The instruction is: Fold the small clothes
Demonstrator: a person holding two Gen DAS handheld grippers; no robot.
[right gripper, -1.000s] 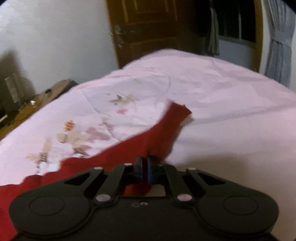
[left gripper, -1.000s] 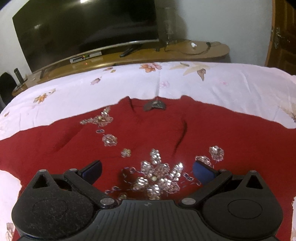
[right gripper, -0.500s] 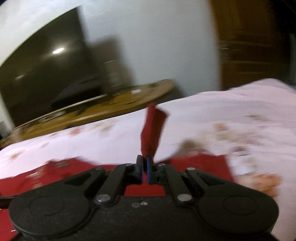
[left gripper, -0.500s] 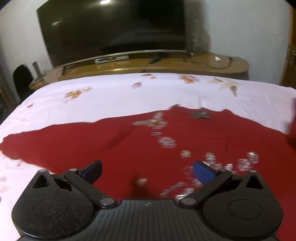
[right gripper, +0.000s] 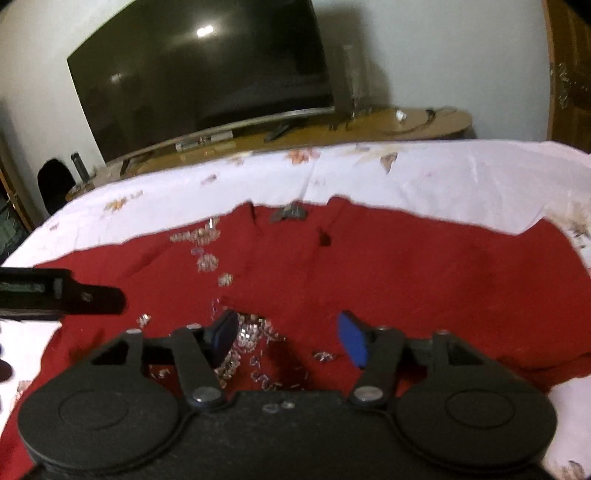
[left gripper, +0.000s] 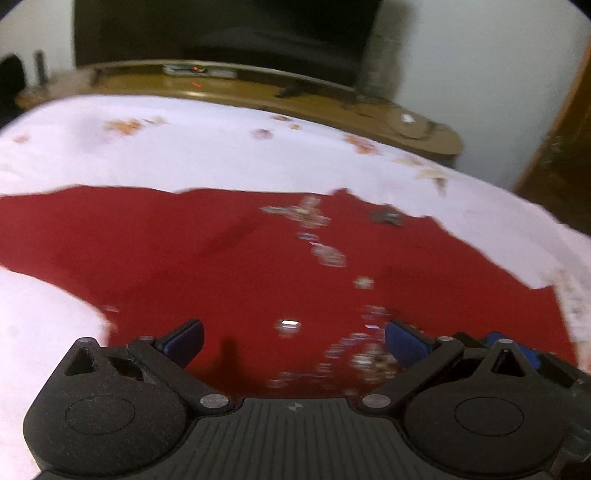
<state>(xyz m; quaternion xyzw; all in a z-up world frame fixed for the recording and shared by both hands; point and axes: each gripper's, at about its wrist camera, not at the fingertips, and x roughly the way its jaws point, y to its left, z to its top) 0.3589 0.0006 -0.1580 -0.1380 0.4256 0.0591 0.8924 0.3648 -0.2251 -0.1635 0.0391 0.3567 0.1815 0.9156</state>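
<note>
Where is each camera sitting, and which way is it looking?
Left wrist: on the left gripper, looking down over the red top towards the TV; its own open fingers show.
Right wrist: on the right gripper, jaws opening, nothing between; same direction.
Shared: red top, white bedsheet, TV.

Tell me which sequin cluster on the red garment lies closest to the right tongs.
The large cluster beside the right tongs, whose opening jaws hold nothing. The smaller clusters lie farther up the red garment, toward its collar.

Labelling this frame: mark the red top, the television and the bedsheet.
red top (right gripper: 406,280): right wrist view, plain cloth right of the neckline.
television (right gripper: 199,70): right wrist view, dark screen.
bedsheet (right gripper: 443,177): right wrist view, bare stretch beyond the top.
</note>
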